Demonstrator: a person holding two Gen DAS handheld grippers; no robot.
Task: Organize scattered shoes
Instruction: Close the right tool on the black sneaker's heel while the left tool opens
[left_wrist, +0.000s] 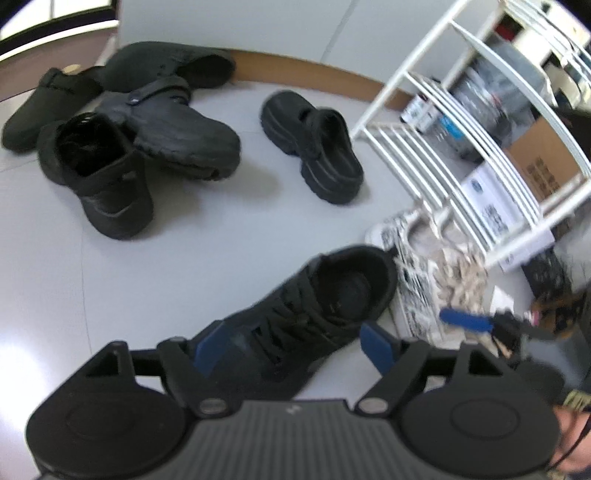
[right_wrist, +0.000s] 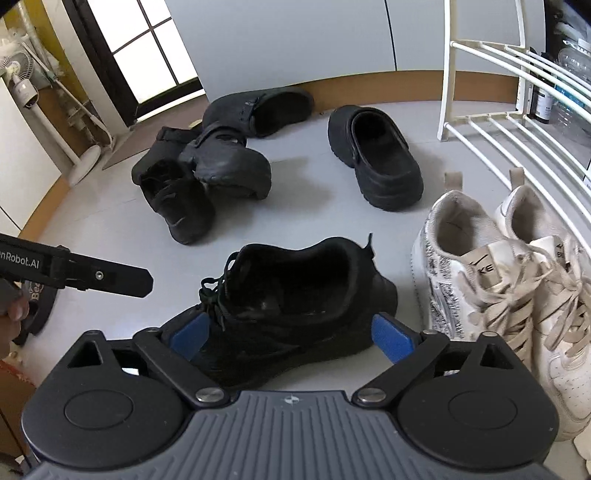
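Note:
A black lace-up sneaker (left_wrist: 325, 295) (right_wrist: 295, 295) stands on the pale floor. My left gripper (left_wrist: 291, 345) hovers over its toe end, open, blue pads wide apart and off the shoe. My right gripper (right_wrist: 291, 334) is open too, its pads either side of the same sneaker in its view without pressing it. In the left wrist view, the right gripper's blue pad (left_wrist: 465, 321) shows over the white sneakers. A pair of white sneakers (right_wrist: 498, 277) (left_wrist: 436, 280) sits right of the black one. A chunky black clog (left_wrist: 314, 147) (right_wrist: 376, 158) stands alone farther back.
A pile of black clogs and shoes (left_wrist: 110, 147) (right_wrist: 199, 173) lies at the back left by the wall. A white wire shoe rack (left_wrist: 443, 140) (right_wrist: 517, 122) stands on the right with boxes and bottles behind it. A white fan (right_wrist: 22, 85) stands far left. The left gripper's finger (right_wrist: 110, 277) juts in.

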